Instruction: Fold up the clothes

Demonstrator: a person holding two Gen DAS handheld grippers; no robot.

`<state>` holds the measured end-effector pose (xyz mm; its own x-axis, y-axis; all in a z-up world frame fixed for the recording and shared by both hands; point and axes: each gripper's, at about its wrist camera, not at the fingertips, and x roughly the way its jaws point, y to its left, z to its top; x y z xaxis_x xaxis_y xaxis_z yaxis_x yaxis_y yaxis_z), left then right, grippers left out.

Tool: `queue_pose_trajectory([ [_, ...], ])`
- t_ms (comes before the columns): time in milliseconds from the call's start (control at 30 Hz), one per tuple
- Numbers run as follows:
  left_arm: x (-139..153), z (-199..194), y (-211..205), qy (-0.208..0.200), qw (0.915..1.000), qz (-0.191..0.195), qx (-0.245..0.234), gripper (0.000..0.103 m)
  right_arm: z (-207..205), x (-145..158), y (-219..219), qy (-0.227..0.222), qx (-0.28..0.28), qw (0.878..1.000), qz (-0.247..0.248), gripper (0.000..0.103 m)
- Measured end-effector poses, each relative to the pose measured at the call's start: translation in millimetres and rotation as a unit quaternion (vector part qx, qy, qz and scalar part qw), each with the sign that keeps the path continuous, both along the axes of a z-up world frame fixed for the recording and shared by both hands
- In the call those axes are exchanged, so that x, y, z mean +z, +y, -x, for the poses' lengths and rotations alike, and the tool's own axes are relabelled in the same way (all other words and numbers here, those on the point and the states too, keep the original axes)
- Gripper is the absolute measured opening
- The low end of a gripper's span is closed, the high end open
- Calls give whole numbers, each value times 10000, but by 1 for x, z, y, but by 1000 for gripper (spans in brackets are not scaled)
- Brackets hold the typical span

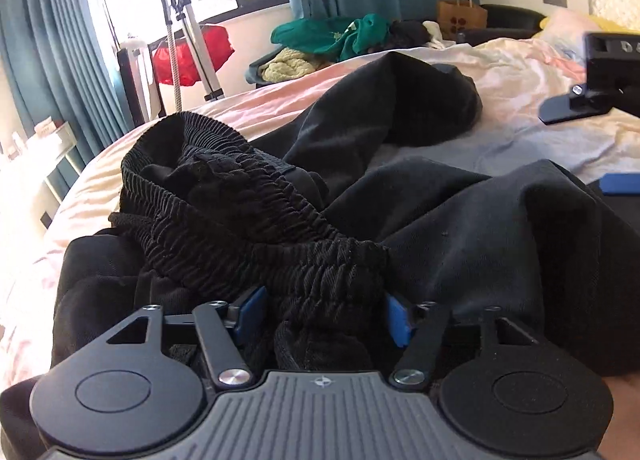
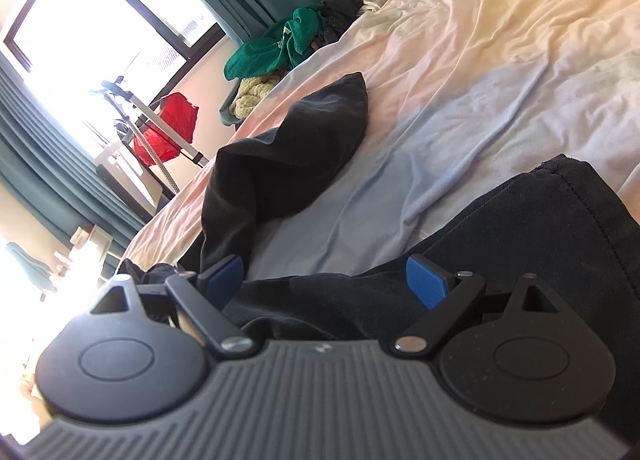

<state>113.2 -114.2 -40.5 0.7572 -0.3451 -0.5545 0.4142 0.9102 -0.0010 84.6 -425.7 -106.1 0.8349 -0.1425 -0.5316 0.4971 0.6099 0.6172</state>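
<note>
Black trousers lie crumpled on the pastel bed sheet. Their ribbed elastic waistband is bunched up towards me. My left gripper has closed partway on that bunch, and both blue pads press the fabric. My right gripper shows at the right edge, with its fingers apart around the cloth's edge. In the right wrist view the right gripper is open. One trouser leg with a stitched hem lies between and beyond its pads. The other leg stretches away across the sheet.
A heap of green and dark clothes and a cream knit sit beyond the bed's far edge. A brown paper bag stands near them. A garment steamer stand and a red bag stand by the curtained window. Pillows lie far right.
</note>
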Motion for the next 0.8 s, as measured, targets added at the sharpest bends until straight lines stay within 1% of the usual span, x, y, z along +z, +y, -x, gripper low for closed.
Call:
queue_pose_trajectory([
  [33,2,-2,3,-4,10000,87,22,40,0,-1,0,19,11,10000,-4,91],
  [67,3,-4,6,-7,9998,173,45,27,0,-2,0,39,24,10000,2,91],
  [167,9,-10,16,-28,9989,460,106,23,2,-4,2,90,48,9999,54,91],
  [200,21,-8,40,-180,9952,966,28,22,2,-4,2,100,53,9999,58,91],
  [233,34,-7,64,-330,9889,1449,-34,22,2,-5,3,114,61,9999,68,91],
  [300,57,-8,109,-542,9813,1827,270,21,0,-4,6,152,107,9997,146,91],
  [333,68,-12,137,-542,9748,2110,480,21,-1,-4,9,175,142,9995,203,91],
  [400,84,-14,187,-705,9628,2444,914,20,-3,-4,13,219,217,9991,275,91],
  [433,91,-15,221,-807,9529,2643,1247,20,-4,-4,14,240,256,9989,301,91],
  [467,87,-15,250,-820,9391,2965,1533,18,-5,-4,16,257,291,9987,329,91],
  [533,79,-13,309,-839,9060,3582,2094,18,-6,-4,18,274,347,9983,392,91],
  [600,56,-11,355,-795,8762,3946,2650,17,-5,-4,20,266,373,9979,454,91],
  [667,29,-12,392,-643,8501,4165,3157,17,-3,-3,19,226,370,9982,418,90],
  [700,12,-13,409,-561,8416,4163,3396,17,0,-2,18,211,371,9984,374,90],
  [767,-15,-18,431,-311,8423,3914,3693,17,6,2,14,184,389,9989,205,90],
  [800,-24,-18,440,-192,8424,3871,3743,17,12,6,10,130,399,9991,36,90],
])
